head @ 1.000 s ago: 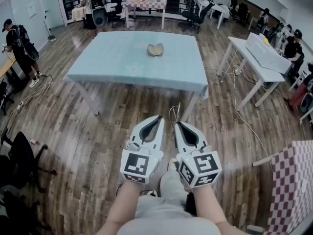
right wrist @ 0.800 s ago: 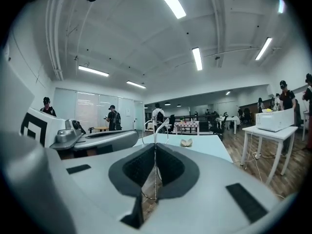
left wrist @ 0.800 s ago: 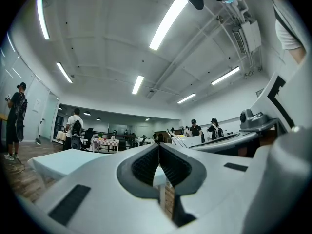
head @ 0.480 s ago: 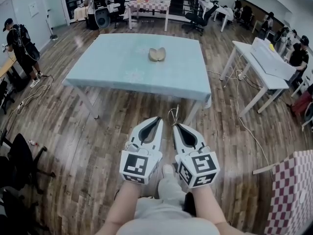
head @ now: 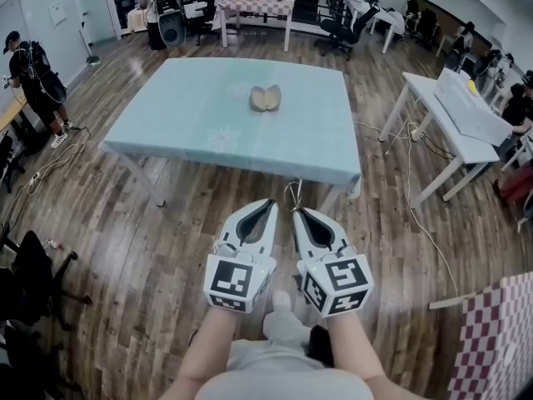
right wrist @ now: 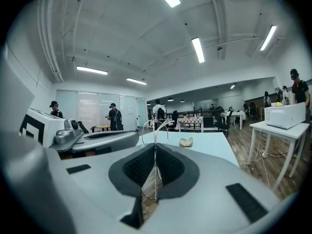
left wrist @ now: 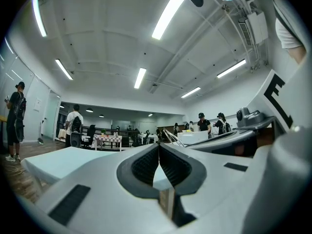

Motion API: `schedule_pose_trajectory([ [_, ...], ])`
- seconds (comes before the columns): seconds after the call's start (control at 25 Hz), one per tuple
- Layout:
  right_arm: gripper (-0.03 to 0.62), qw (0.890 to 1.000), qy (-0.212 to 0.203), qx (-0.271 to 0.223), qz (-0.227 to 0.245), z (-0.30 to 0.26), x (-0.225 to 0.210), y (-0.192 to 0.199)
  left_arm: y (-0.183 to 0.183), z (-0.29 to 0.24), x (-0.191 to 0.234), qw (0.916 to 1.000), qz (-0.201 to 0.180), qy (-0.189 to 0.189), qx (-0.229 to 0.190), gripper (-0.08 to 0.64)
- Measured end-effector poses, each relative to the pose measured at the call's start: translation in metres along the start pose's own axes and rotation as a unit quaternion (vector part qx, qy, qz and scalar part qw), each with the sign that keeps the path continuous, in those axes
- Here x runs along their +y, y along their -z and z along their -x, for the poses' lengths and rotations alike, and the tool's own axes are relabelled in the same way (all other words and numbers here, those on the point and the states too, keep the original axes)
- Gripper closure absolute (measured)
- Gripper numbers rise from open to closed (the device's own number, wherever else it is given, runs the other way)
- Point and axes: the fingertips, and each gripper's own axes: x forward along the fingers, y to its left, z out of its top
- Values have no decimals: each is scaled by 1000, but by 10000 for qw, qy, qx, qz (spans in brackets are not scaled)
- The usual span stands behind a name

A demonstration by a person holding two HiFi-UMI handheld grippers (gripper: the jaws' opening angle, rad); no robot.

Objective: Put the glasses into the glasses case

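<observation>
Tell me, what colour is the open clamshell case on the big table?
Tan, the open clamshell glasses case; the head view shows it best.

**Glasses in your grip, case open on the table**

Your glasses [right wrist: 155,135] are thin and wire-framed. They sit edge-on between the closed jaws of your right gripper [head: 296,212], with a loop of wire sticking out past the jaw tips. The glasses case [head: 266,98] is a small tan shell, lying open with its two halves spread side by side. It rests on the pale blue table [head: 191,107], toward the far middle, well apart from the glasses.
</observation>
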Motion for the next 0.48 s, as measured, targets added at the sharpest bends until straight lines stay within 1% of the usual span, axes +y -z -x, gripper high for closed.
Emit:
schedule_pose_trajectory([
  [0.48, 575, 9991, -393, 149, -20, -64, -56, -11, 5, -82, 26, 9995, 32, -298, 87, 548],
])
